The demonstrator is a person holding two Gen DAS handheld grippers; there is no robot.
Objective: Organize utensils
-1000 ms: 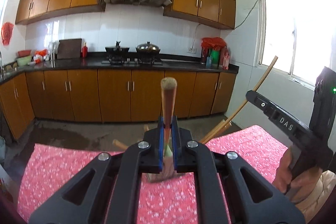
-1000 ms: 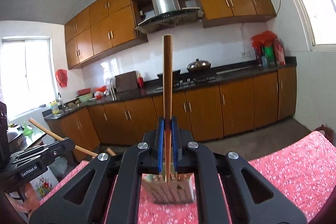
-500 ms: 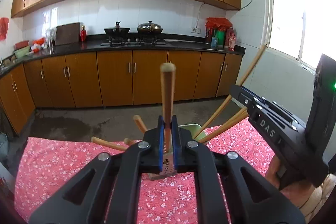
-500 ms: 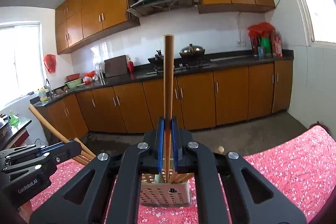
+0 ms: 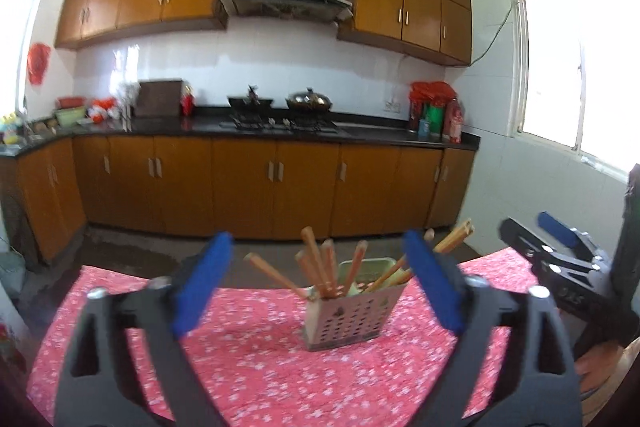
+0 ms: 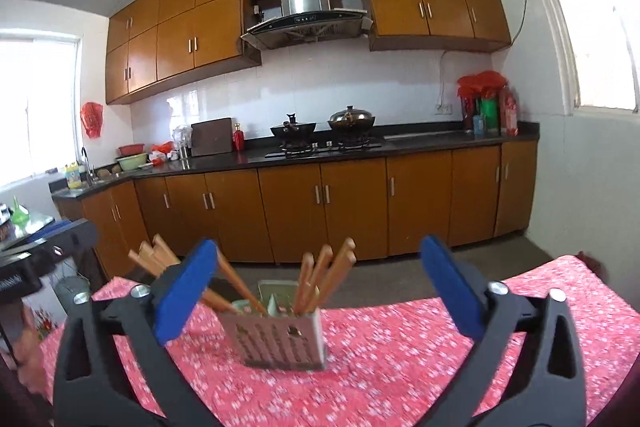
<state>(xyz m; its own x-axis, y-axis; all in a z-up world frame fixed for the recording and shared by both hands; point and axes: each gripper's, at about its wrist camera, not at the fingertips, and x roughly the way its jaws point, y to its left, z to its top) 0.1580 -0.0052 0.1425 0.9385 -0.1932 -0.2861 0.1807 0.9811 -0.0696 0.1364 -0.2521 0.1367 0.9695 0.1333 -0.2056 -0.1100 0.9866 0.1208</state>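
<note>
A: Left wrist view: the left gripper is opening wide, nothing between its pads?
B: Yes. The right gripper likewise. The chopsticks stand in the perforated holder near the tablecloth's far edge.

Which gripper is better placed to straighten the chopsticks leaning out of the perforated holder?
Left gripper, marginally: its jaws are opening, empty, framing the wooden chopsticks in the perforated metal holder. The right gripper sees some behind its finger.
</note>
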